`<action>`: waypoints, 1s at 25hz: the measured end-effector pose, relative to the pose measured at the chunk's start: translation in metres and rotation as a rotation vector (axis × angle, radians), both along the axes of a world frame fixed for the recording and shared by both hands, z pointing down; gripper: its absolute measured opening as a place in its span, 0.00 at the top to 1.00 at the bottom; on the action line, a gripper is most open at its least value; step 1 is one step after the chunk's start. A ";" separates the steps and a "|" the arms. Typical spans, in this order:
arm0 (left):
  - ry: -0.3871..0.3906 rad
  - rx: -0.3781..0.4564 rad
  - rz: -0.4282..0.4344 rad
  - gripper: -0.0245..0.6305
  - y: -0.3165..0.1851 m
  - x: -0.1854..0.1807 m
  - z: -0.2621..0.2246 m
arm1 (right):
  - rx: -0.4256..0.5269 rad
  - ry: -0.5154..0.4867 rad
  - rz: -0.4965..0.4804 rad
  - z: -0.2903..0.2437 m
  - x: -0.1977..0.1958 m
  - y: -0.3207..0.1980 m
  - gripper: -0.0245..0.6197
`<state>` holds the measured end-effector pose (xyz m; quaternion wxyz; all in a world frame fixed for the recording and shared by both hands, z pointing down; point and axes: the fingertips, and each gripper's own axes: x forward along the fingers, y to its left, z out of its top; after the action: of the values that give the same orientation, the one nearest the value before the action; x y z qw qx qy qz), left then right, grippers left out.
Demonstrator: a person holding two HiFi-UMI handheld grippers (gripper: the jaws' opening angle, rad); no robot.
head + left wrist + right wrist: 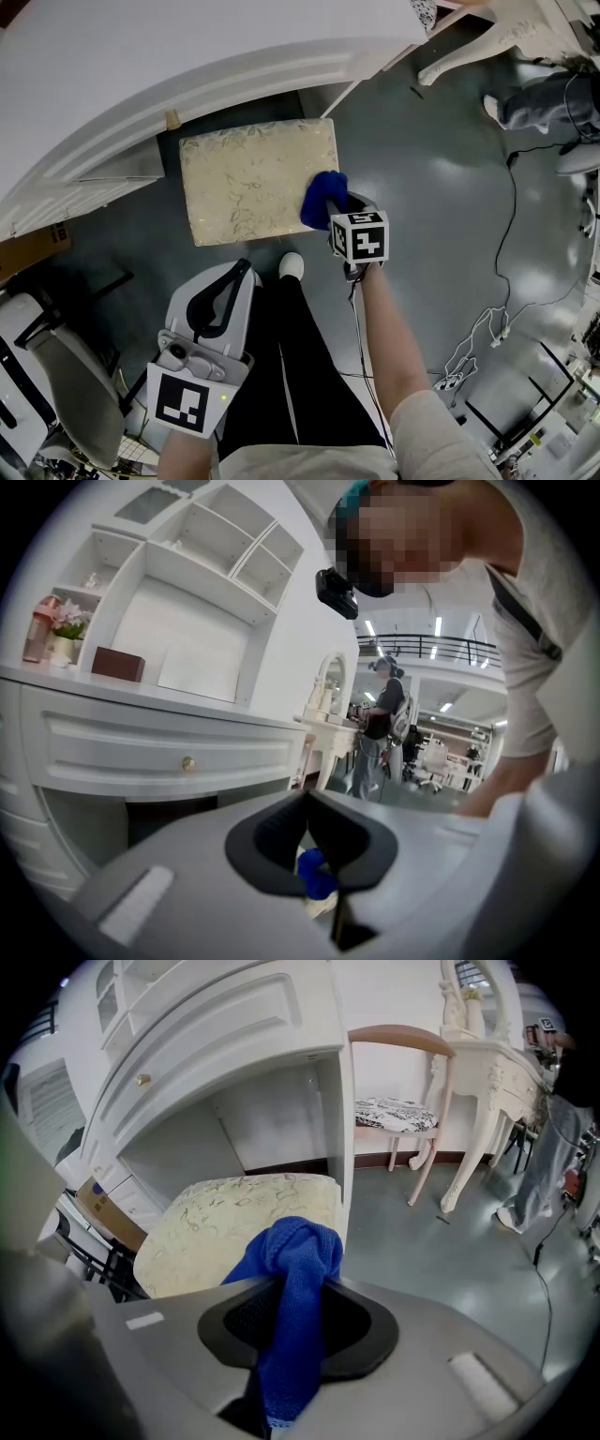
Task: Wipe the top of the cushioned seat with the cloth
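The cushioned seat (253,178) is a cream, patterned square stool tucked partly under a white vanity. A blue cloth (322,197) rests on its right edge, bunched up. My right gripper (336,208) is shut on that cloth, just right of the seat. In the right gripper view the cloth (292,1269) hangs between the jaws of the right gripper (298,1288), with the seat (225,1222) just beyond. My left gripper (244,272) hangs low by the person's legs, short of the seat, shut and holding nothing. Past the left gripper (307,803) a bit of blue cloth (315,874) shows.
The white vanity (187,66) overhangs the seat's far side. A cardboard box (33,251) and dark frames stand at the left. Cables (502,281) trail over the grey floor on the right. A wooden chair (398,1115) and an ornate white table (483,1072) stand farther right.
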<state>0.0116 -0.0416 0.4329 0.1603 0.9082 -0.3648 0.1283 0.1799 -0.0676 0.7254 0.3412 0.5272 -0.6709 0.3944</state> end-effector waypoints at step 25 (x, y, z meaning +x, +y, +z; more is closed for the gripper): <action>0.020 -0.007 0.010 0.96 0.015 -0.024 0.002 | 0.000 0.051 0.021 0.001 -0.008 0.040 0.80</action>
<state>-0.0119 -0.0266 0.4345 0.1664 0.9106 -0.3583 0.1214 0.1715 -0.0278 0.7266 0.3540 0.5441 -0.6566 0.3842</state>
